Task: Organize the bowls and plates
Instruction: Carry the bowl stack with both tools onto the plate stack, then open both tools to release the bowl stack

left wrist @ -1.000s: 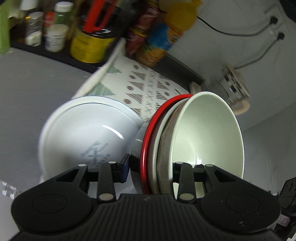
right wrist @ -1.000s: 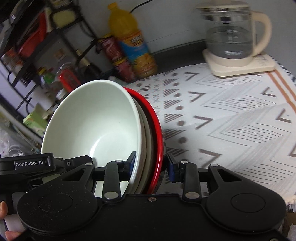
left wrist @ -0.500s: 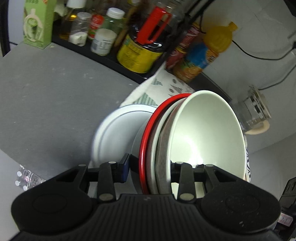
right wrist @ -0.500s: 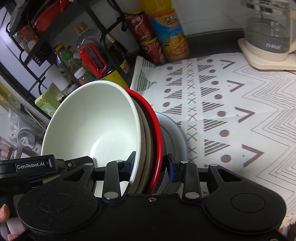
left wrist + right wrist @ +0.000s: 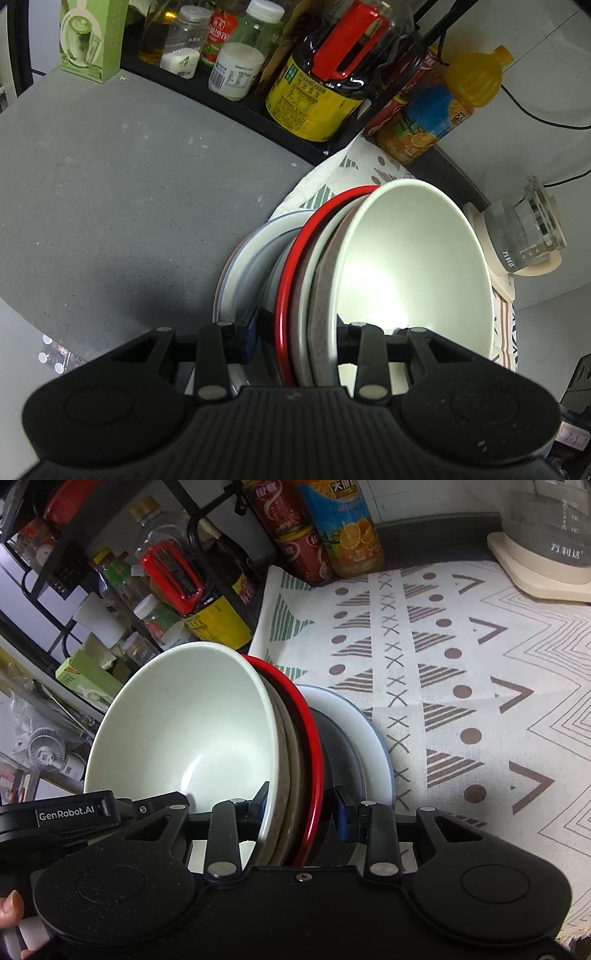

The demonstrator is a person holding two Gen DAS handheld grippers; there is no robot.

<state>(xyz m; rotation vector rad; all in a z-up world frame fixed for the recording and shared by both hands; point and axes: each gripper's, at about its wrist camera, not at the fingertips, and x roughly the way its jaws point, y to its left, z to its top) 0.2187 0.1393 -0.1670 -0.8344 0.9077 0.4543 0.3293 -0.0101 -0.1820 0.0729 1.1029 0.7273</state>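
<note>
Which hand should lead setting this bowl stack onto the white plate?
Right, only marginally. Both the left gripper and right gripper are shut on the rim of the bowl stack; the right view shows more of the white plate beside it.

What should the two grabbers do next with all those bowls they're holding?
Probably lower the stack of bowls gently onto the white plate right under it. Both the left gripper and the right gripper are clamped on the stack's edges, holding it tilted just over the plate, which lies on the patterned cloth.
</note>
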